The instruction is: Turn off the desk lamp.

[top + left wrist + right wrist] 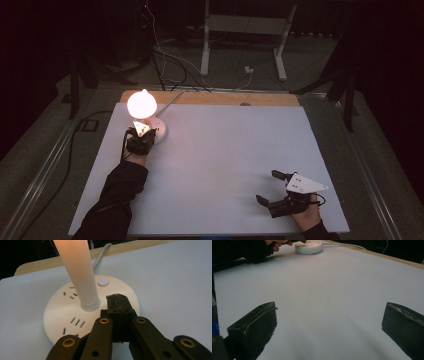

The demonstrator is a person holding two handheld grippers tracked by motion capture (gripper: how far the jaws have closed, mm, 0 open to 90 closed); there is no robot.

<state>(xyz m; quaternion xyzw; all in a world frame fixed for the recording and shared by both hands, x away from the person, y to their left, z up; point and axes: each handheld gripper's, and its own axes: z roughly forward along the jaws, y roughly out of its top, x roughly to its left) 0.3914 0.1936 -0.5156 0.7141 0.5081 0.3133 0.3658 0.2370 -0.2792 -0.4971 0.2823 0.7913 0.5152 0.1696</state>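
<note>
Smooth, glossy white plastic on the round lamp base (62, 315); translucent, glowing stem (77, 270). Matt white sheet (225, 165) over a bare wooden tabletop (210, 97). Matt black plastic on the left gripper (120, 307), ridged on the inner faces, with brass-coloured metal rivets.

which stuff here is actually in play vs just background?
In play:
lamp, lit
lamp base, with its button
left gripper, shut, tips over the base

Background:
right gripper, open, holding nothing
lamp cord
white table frame on the floor behind
floor cables
</note>
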